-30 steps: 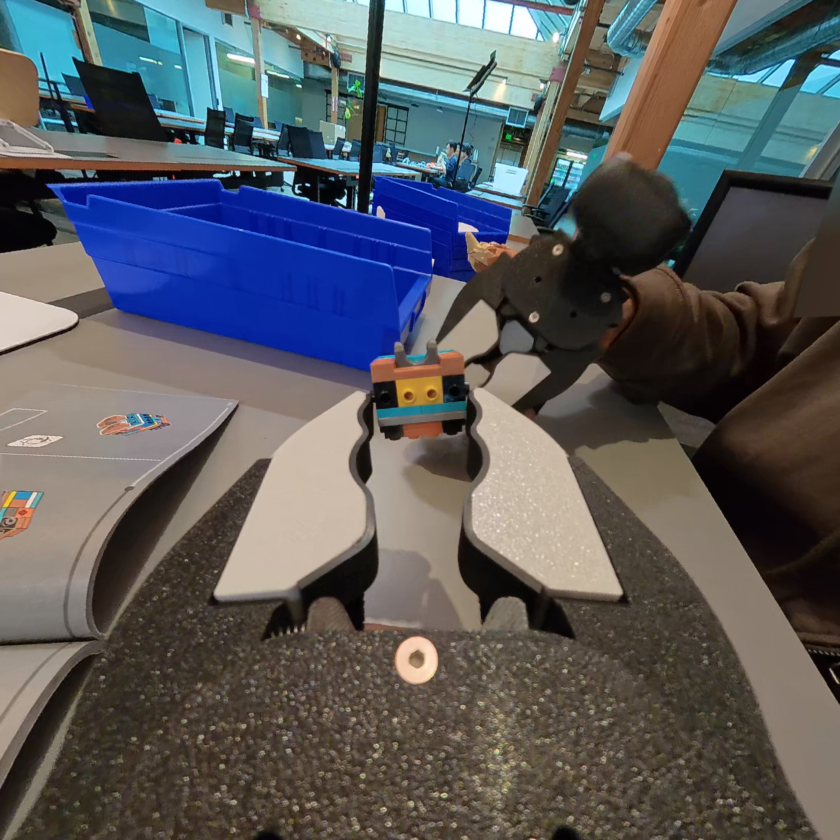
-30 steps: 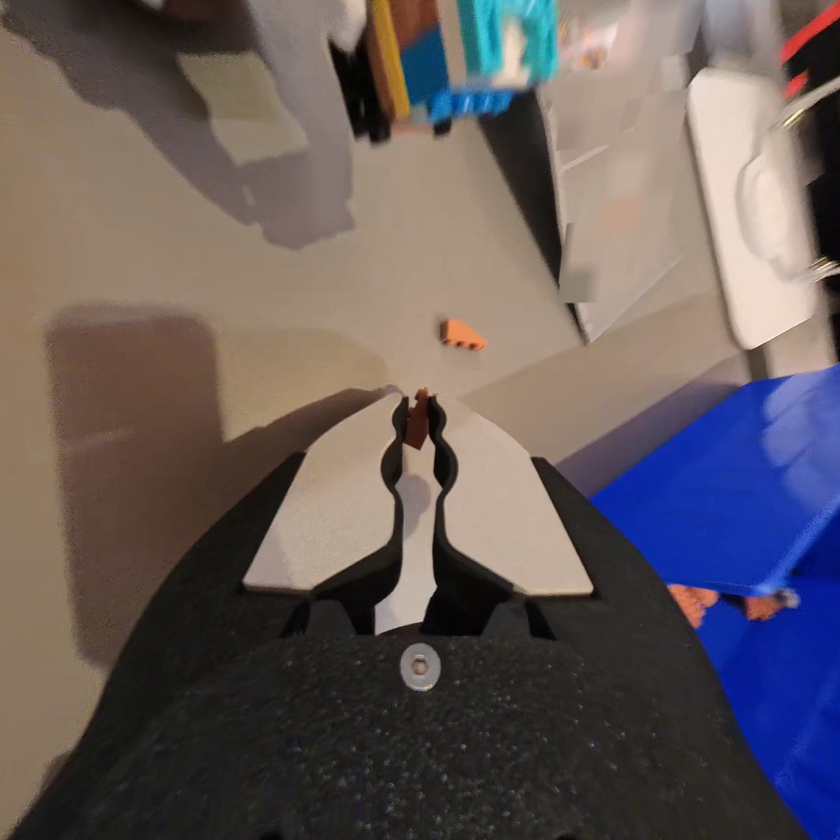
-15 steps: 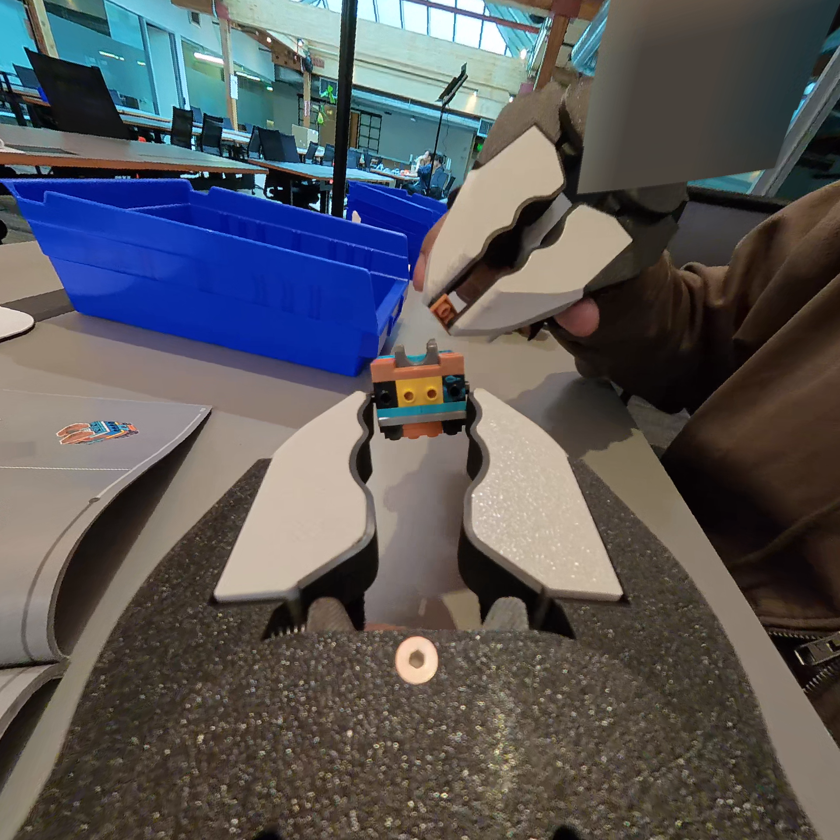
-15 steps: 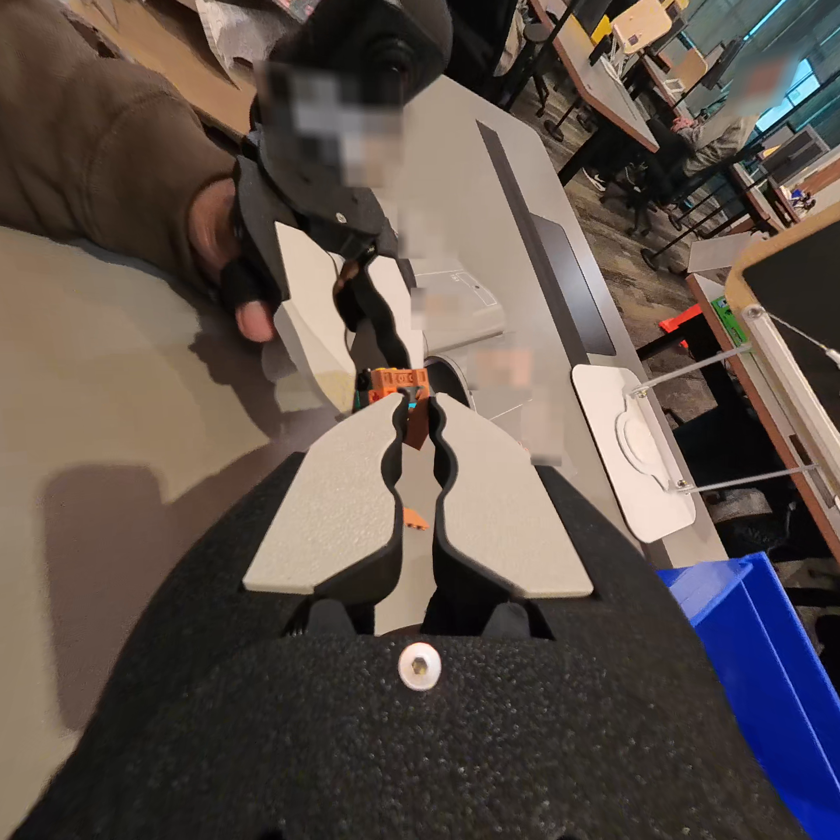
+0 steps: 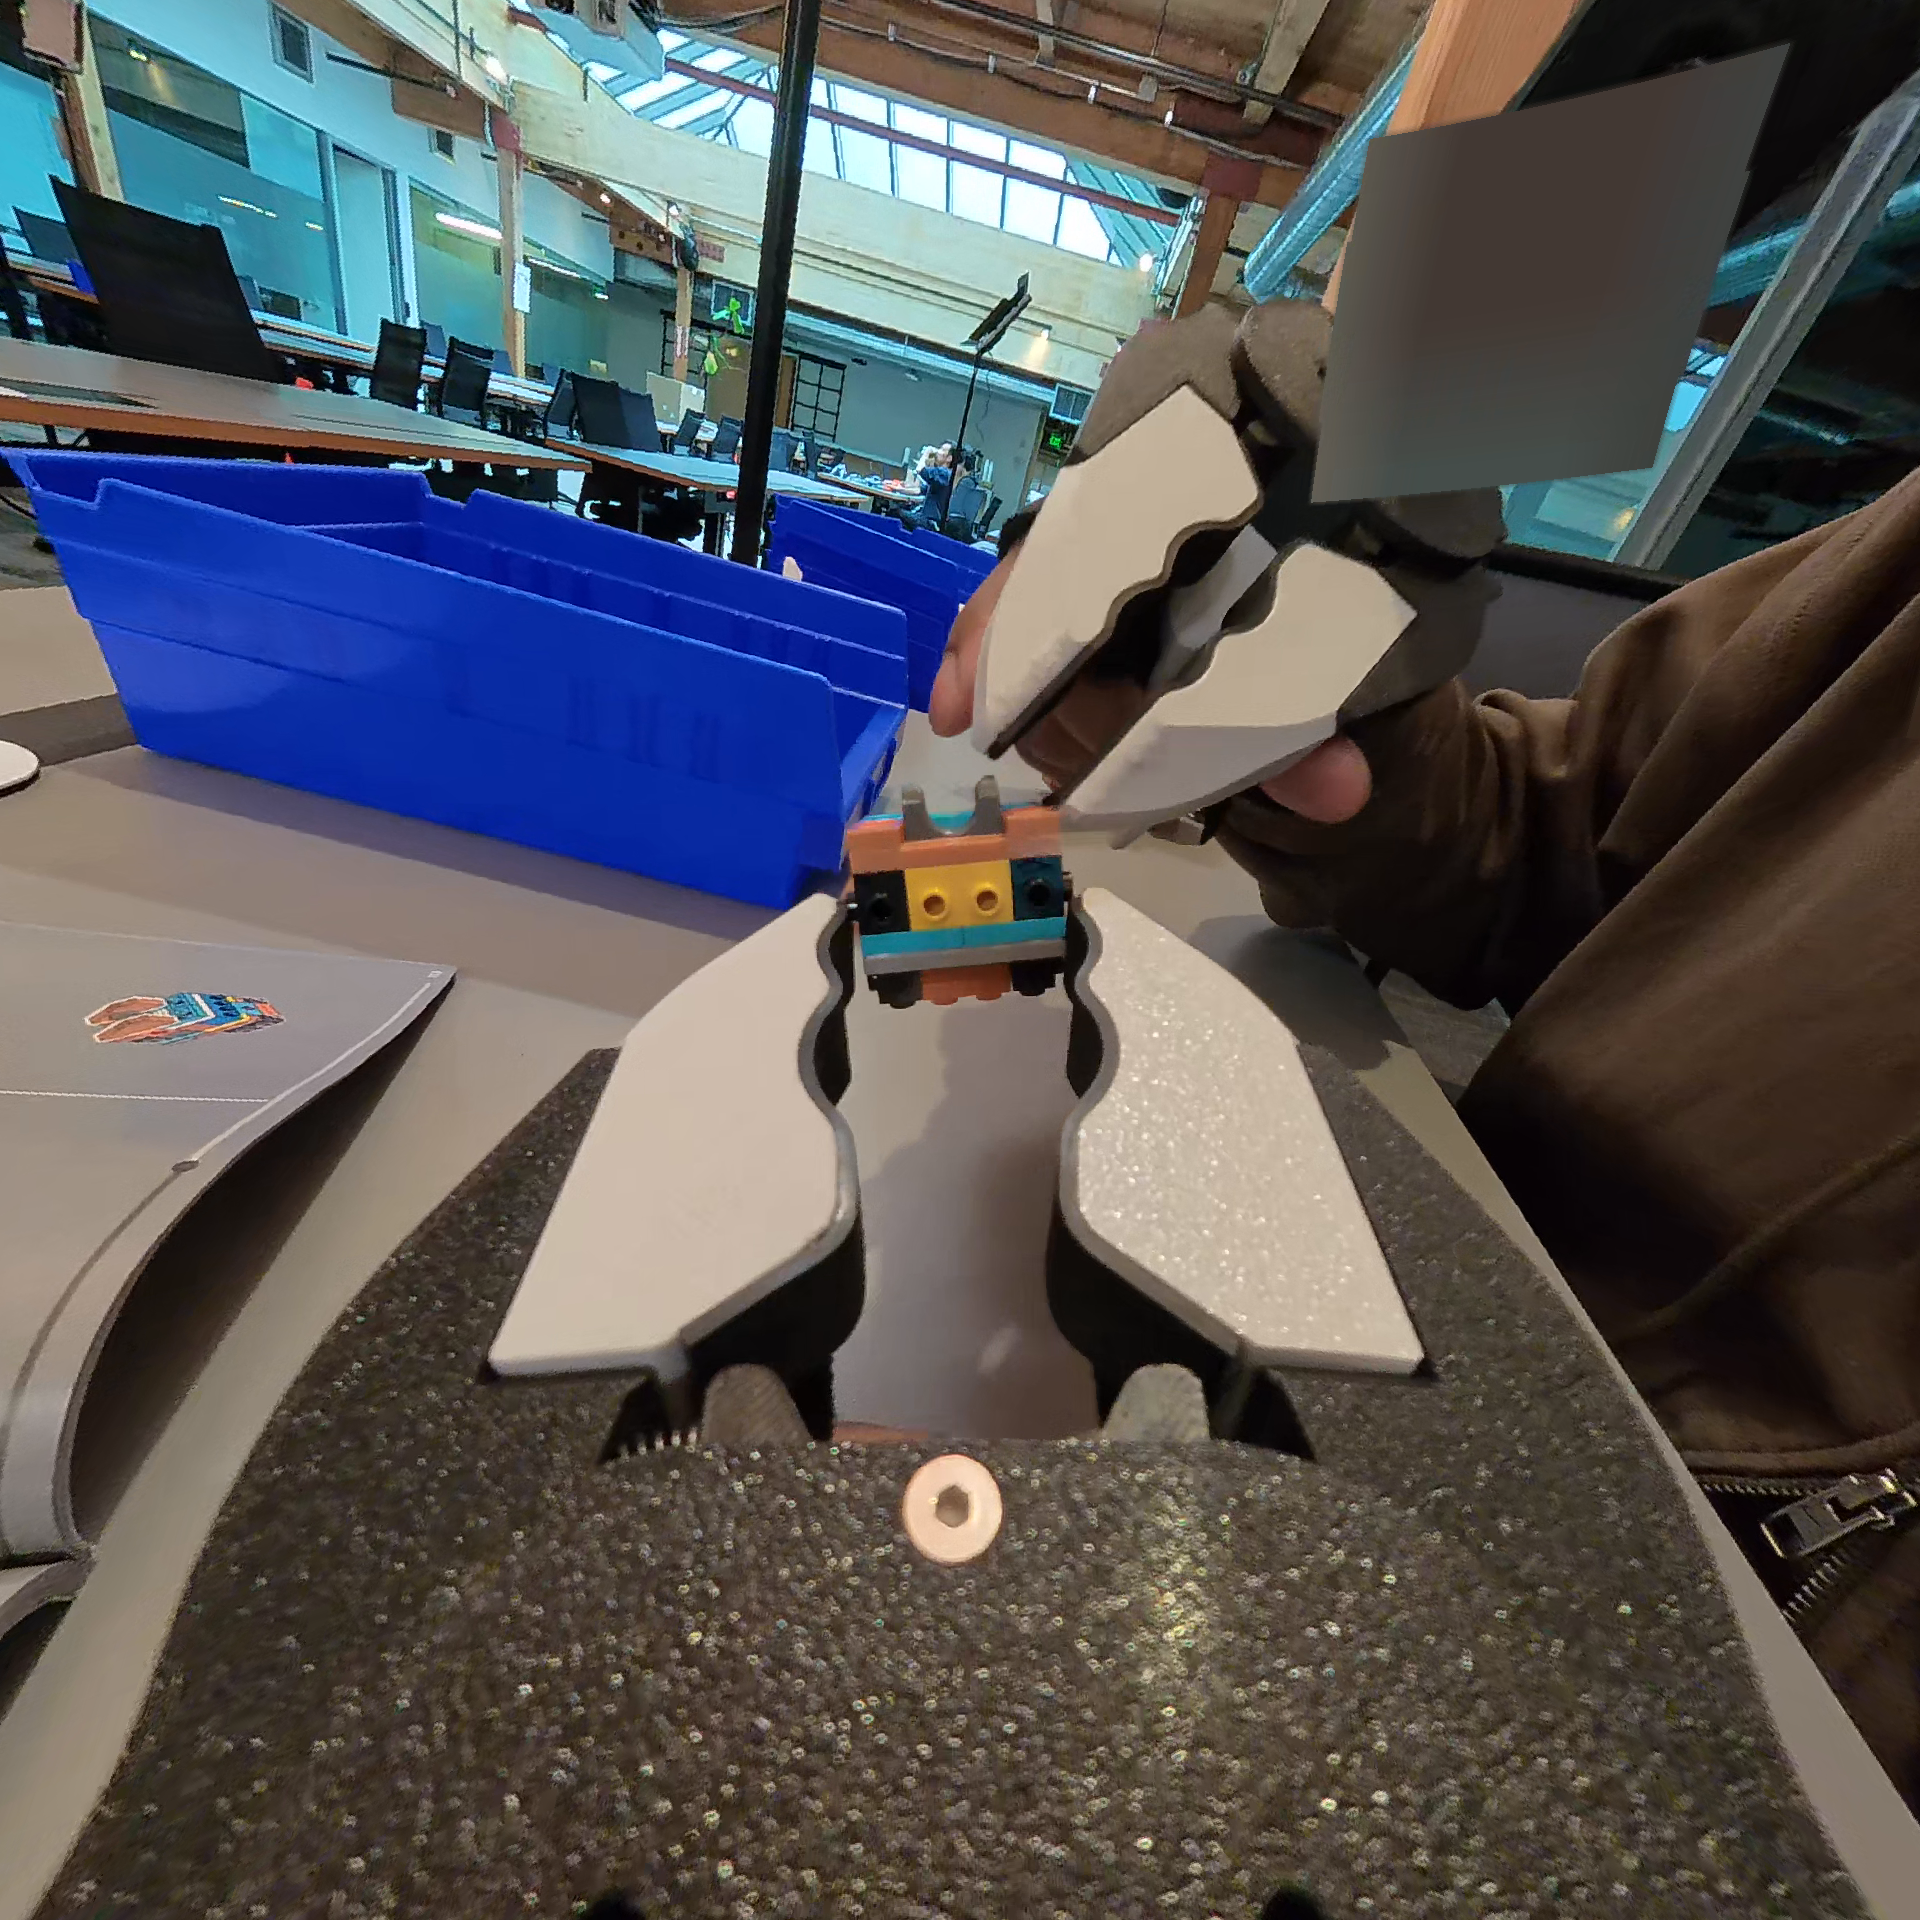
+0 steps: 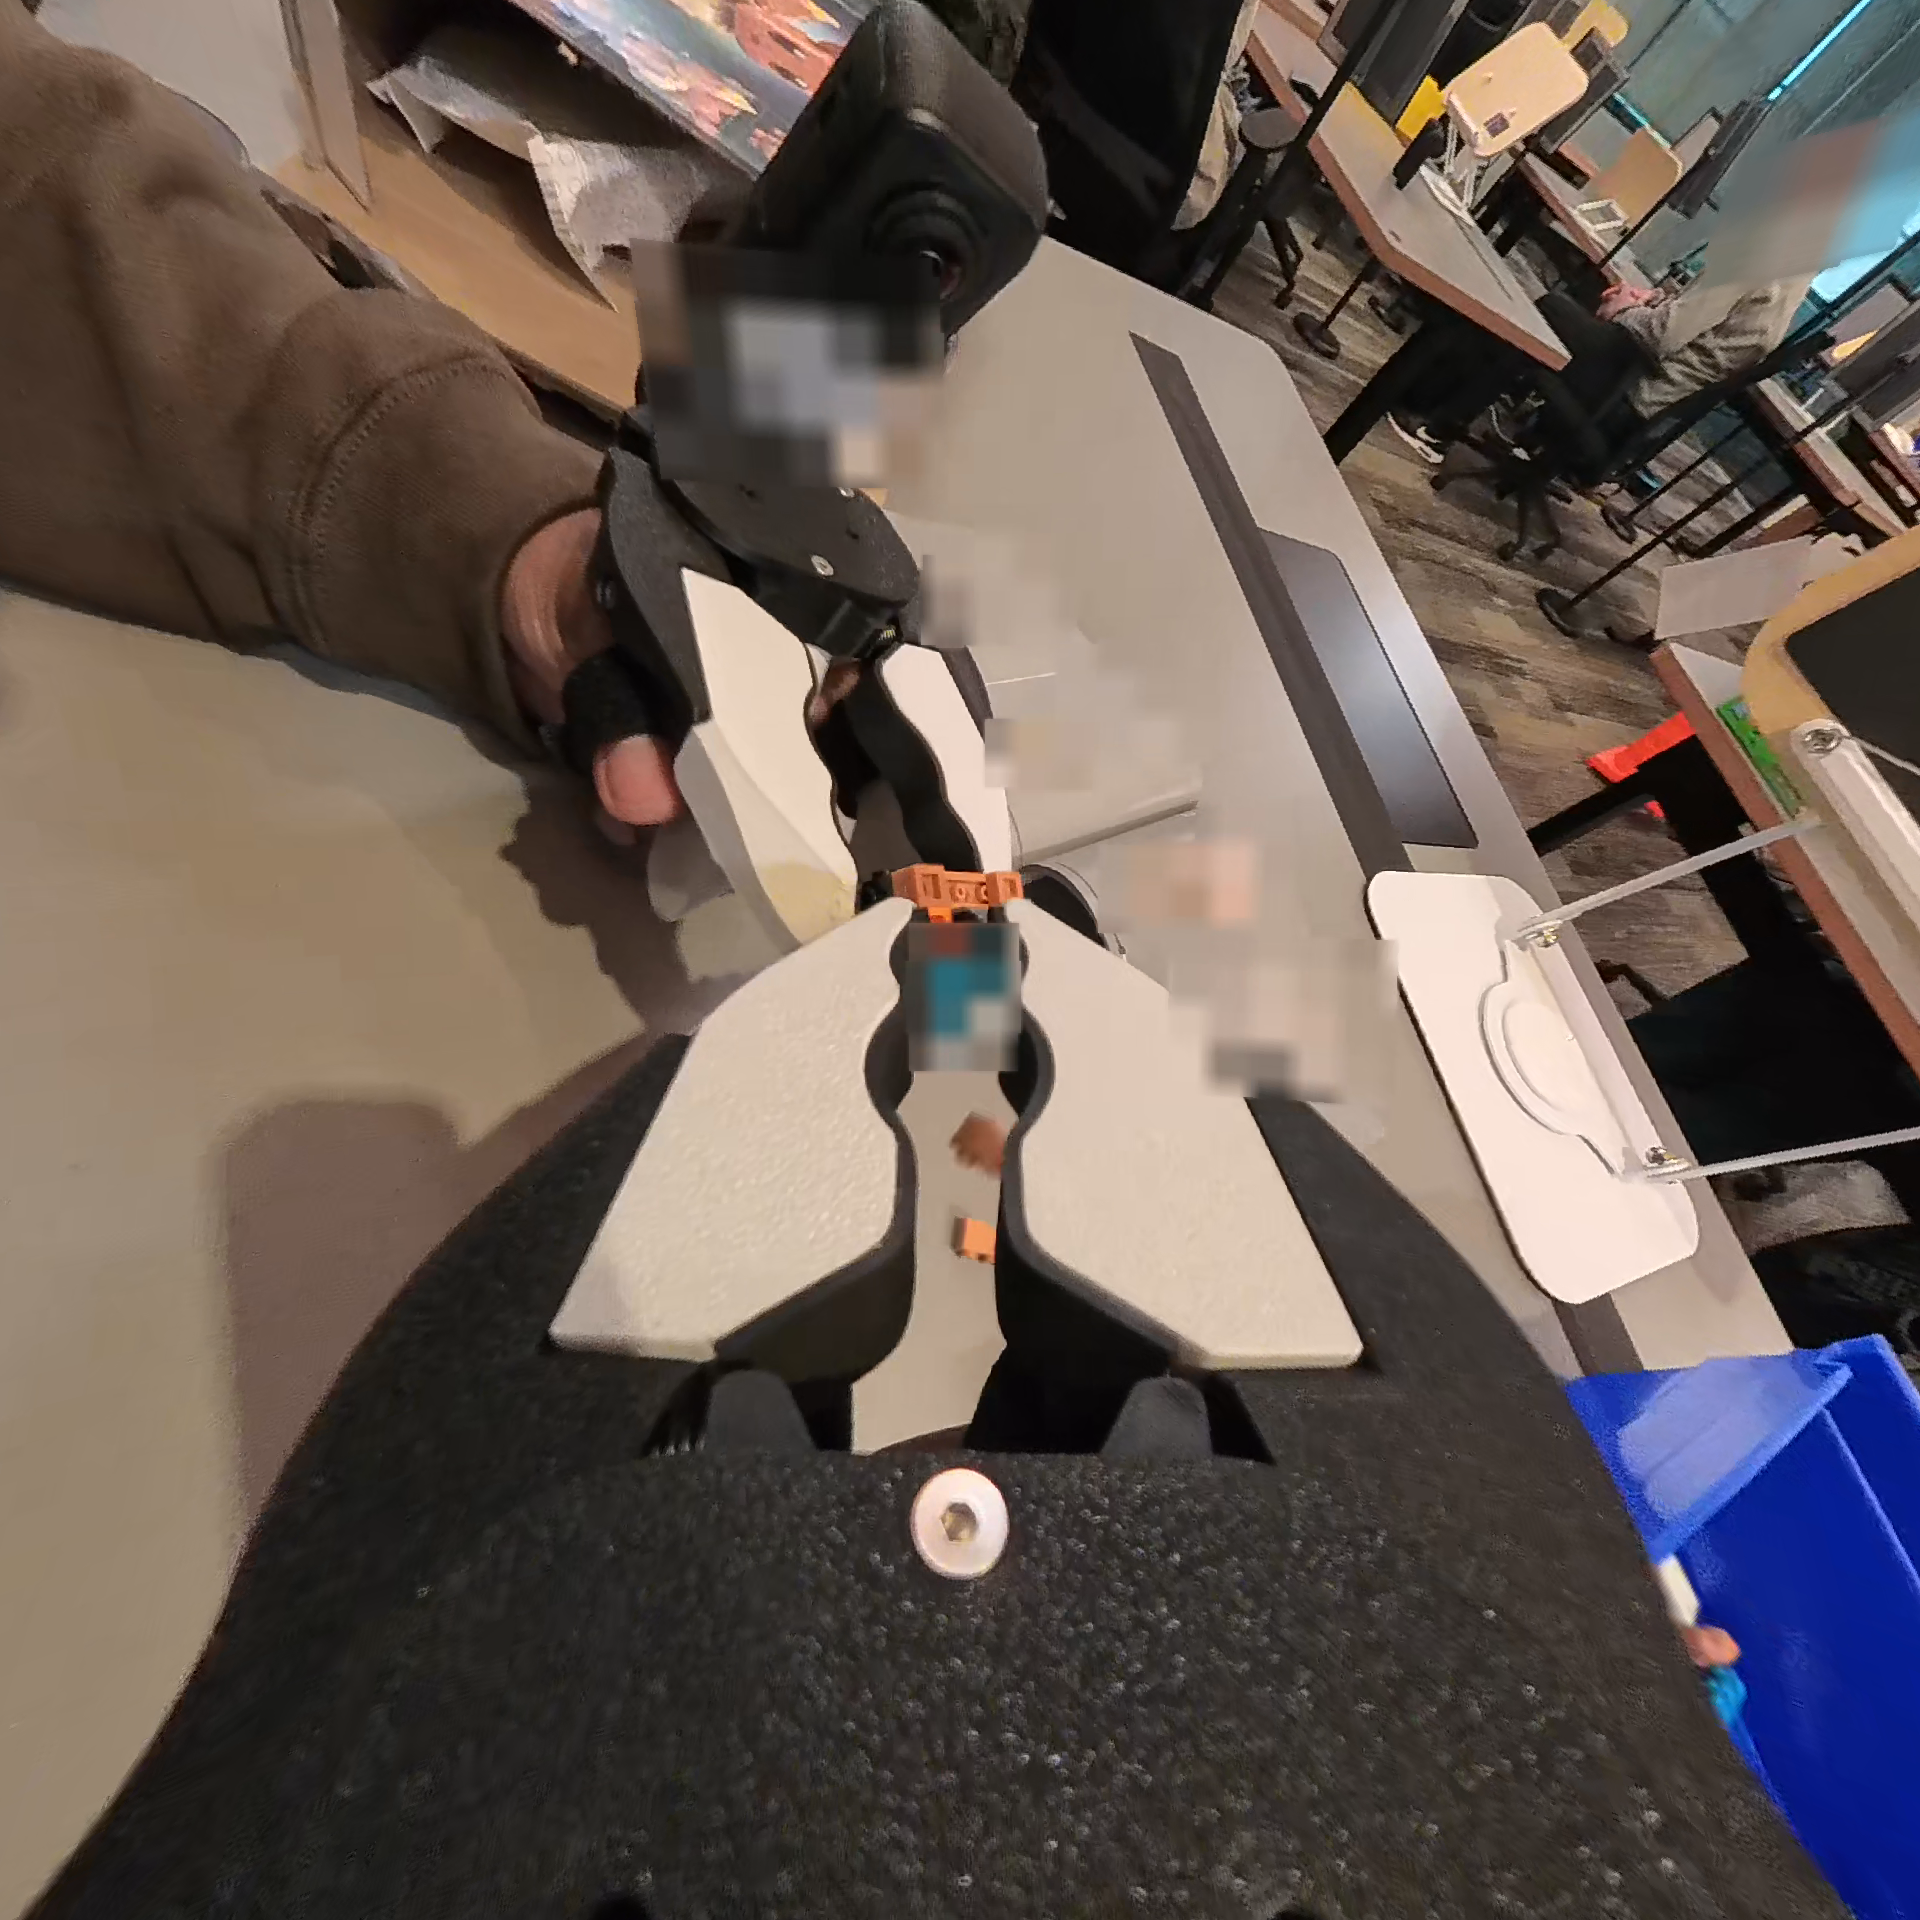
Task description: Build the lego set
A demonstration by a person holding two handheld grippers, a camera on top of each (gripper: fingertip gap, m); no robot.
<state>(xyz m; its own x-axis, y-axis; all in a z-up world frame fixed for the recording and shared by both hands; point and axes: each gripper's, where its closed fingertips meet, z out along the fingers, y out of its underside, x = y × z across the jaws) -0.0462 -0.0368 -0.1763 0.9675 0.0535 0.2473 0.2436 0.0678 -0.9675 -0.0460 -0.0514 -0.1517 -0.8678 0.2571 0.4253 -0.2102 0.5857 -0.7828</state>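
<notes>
readable text: none showing | booklet (image 5: pixel 208 1049) lying at the desk (image 5: pixel 540 914) left edge: printed picture only, no legible words

The right hand-held gripper (image 5: pixel 1023 784) crowds the top of the lego model (image 5: pixel 958 909), blocking access from above. A blue bin (image 5: pixel 468 665) walls off the table (image 5: pixel 520 966) behind; an open booklet (image 5: pixel 187 1070) covers the left. The near table between lies bare.

Big open office: timber beams (image 5: pixel 727 177) and skylights (image 5: pixel 935 166) overhead, glass walls (image 5: pixel 260 239), rows of desks (image 5: pixel 260 416) with black chairs (image 5: pixel 457 379), wood-look floor (image 6: pixel 1558 665), loads of daylight.
</notes>
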